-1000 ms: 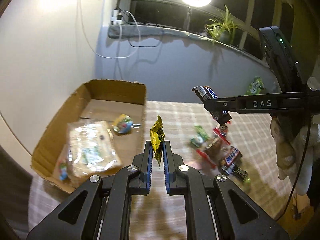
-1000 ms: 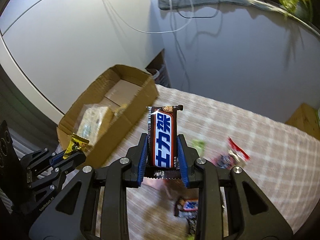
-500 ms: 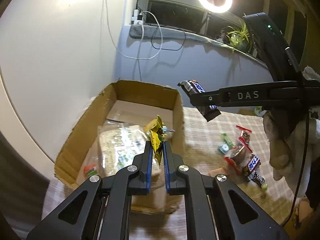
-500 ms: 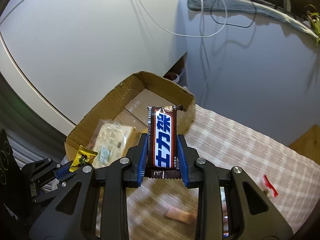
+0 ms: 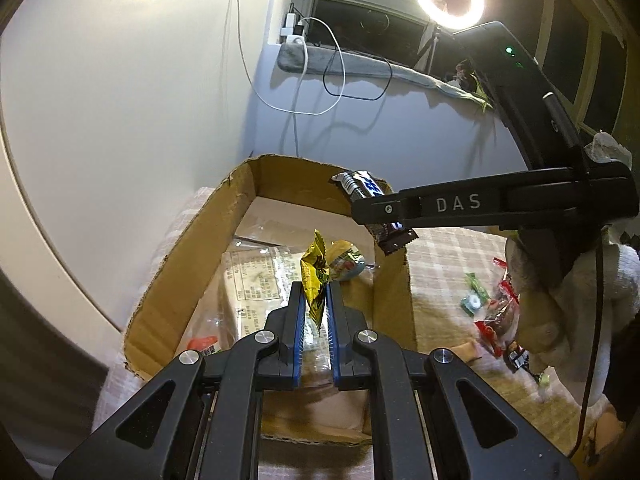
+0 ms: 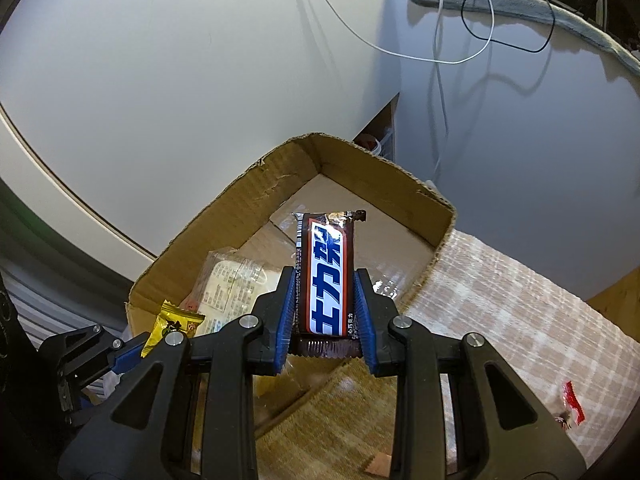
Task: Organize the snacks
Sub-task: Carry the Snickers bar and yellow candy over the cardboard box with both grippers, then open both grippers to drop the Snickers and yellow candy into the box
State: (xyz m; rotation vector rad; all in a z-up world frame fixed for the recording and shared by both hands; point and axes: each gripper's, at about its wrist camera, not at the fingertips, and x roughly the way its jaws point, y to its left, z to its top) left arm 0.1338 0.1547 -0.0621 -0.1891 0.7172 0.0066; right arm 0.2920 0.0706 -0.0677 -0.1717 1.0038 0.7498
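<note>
My left gripper (image 5: 316,294) is shut on a small yellow snack packet (image 5: 315,276), held above the near end of an open cardboard box (image 5: 172,276). My right gripper (image 6: 325,280) is shut on a brown, blue and white chocolate bar (image 6: 326,276), standing upright over the same cardboard box (image 6: 240,196). In the left wrist view the right gripper (image 5: 380,216) reaches in from the right over the box's right wall with the chocolate bar (image 5: 362,184). In the right wrist view the left gripper (image 6: 140,350) with the yellow packet (image 6: 176,322) shows at the lower left. A clear bag of snacks (image 5: 256,280) and a round wrapped sweet (image 5: 346,266) lie inside the box.
The box stands on a checked cloth (image 5: 448,264) close to a white wall (image 5: 120,100). Several loose wrapped snacks (image 5: 496,312) lie on the cloth to the right of the box, beside a gloved hand (image 5: 560,300). A red wrapper (image 6: 572,402) lies at the lower right of the right wrist view.
Both grippers have moved left from over the cloth to above the box, each still holding its snack. The loose snacks have slid to the right of both views.
</note>
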